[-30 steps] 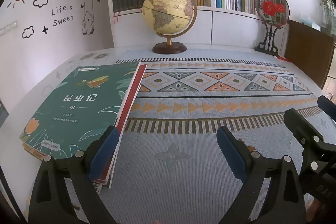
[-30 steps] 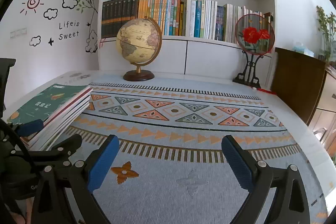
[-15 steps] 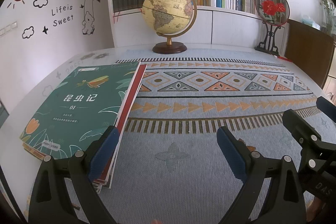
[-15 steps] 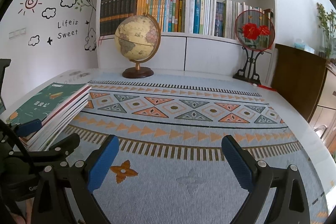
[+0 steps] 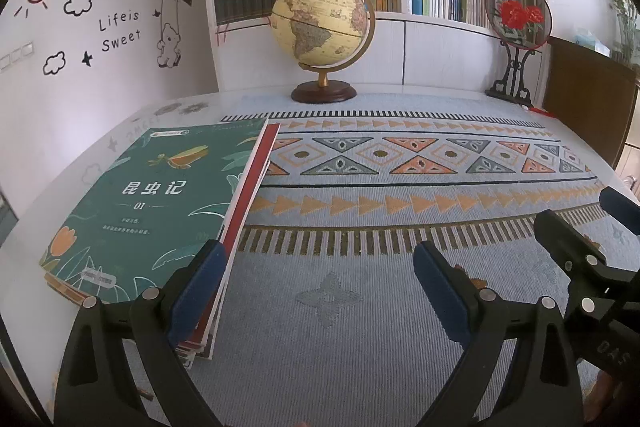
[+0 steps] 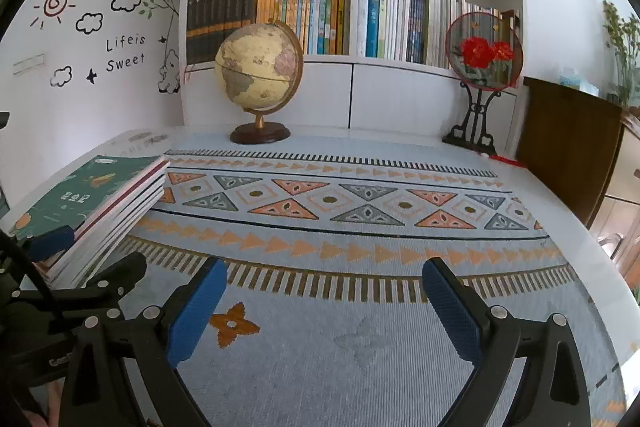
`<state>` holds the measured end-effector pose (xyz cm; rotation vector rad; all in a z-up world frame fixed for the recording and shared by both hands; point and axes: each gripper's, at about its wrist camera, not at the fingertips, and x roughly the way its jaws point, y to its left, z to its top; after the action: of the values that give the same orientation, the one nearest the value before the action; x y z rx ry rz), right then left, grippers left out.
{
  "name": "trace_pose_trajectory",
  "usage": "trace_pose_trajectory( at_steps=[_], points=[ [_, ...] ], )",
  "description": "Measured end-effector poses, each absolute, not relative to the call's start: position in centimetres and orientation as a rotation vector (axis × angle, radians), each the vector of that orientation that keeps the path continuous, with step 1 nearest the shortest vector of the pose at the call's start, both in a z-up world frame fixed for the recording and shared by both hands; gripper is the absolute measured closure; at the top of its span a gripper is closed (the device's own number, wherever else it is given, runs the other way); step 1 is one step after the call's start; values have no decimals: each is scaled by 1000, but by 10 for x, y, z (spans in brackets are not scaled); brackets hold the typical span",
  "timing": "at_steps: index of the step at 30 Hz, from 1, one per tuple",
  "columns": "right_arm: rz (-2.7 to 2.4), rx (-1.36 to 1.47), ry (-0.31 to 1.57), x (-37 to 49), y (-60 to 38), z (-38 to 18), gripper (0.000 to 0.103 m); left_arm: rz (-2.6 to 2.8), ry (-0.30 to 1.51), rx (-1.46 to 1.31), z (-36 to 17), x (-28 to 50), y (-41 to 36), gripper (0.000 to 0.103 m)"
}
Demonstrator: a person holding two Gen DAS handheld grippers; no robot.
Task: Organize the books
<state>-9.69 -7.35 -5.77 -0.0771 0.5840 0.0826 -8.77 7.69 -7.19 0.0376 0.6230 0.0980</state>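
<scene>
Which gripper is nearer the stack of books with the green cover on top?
Left. The left gripper has one finger right at the stack of books with the green cover, jaws open. The right gripper hangs open over the patterned mat, well clear.

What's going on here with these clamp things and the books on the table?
A person is holding two hand-held grippers over a table covered by a patterned cloth, tidying books. A stack of books, topped by a green one, lies at the left of the cloth. The left gripper is open, with one finger at the stack's near corner, but it grips nothing. The right gripper is open and empty over bare cloth. A globe and a red flower ornament stand at the back, before a bookshelf.
</scene>
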Motion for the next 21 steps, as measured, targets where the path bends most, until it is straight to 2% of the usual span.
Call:
trace_pose_trajectory(
  at_steps=[21],
  points=[
    [72, -70, 608, -95, -74, -60, 6, 99, 627, 47, -73, -85, 77, 8]
  ],
)
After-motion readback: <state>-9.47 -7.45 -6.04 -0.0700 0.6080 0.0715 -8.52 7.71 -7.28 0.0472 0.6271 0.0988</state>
